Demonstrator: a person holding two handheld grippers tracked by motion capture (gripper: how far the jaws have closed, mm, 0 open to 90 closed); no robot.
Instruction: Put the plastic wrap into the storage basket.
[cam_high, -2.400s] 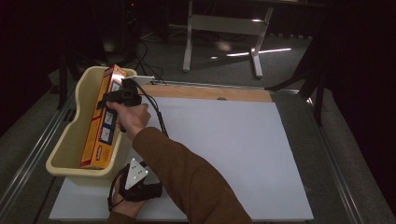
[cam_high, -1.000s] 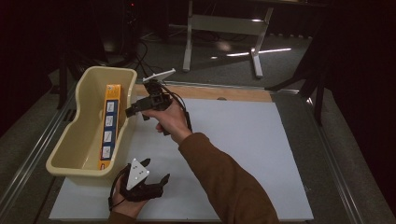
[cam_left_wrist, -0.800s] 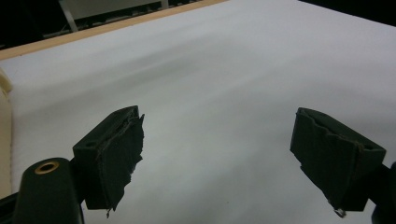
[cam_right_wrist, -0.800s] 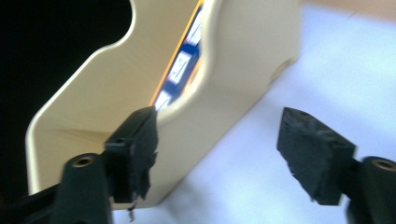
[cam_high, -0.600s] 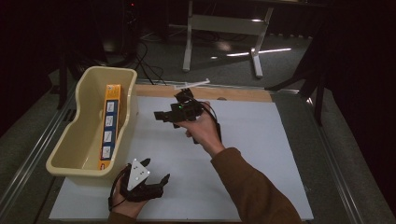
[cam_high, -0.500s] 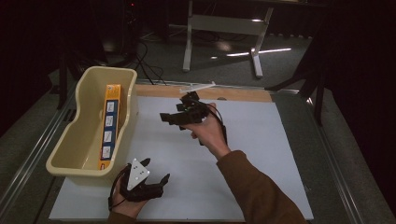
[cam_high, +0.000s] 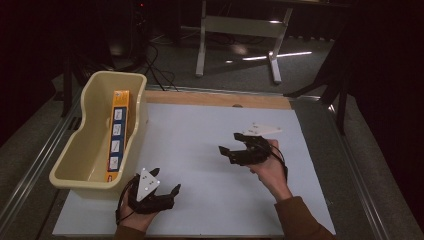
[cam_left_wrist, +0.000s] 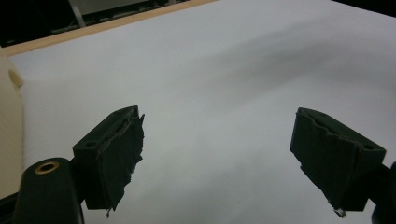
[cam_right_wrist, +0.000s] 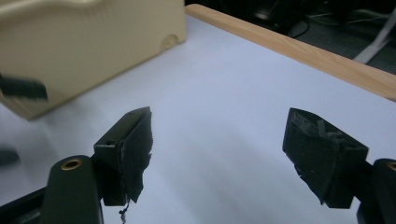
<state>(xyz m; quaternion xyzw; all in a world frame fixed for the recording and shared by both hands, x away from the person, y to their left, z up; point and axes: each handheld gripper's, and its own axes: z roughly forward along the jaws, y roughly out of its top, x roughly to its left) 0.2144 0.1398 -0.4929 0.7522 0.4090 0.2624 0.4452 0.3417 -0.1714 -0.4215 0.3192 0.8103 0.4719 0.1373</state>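
Observation:
An orange-and-blue box (cam_high: 117, 132) lies lengthwise inside the cream tub (cam_high: 75, 165) at the left of the table. Out over the white board, well right of the tub, my right gripper (cam_high: 229, 144) points left toward it. Its jaws have just been opening wide, then easing in a little. They stand open with nothing between them, as the right gripper view (cam_right_wrist: 224, 158) shows. My left gripper (cam_high: 167, 182) rests on the board by the tub's near corner. It is open too and holds nothing, with bare board between its jaws (cam_left_wrist: 233, 158).
The white board (cam_high: 200, 135) covers the table, with a wooden strip (cam_right_wrist: 303, 51) along its far edge. The tub's outer wall (cam_right_wrist: 93, 42) stands ahead and left of my right gripper. Metal rails run along both table sides. A stand sits on the dark floor beyond.
My right hand has left the box in the tub and swung right and nearer, lower over the board, jaws empty. The left hand and the tub have stayed put.

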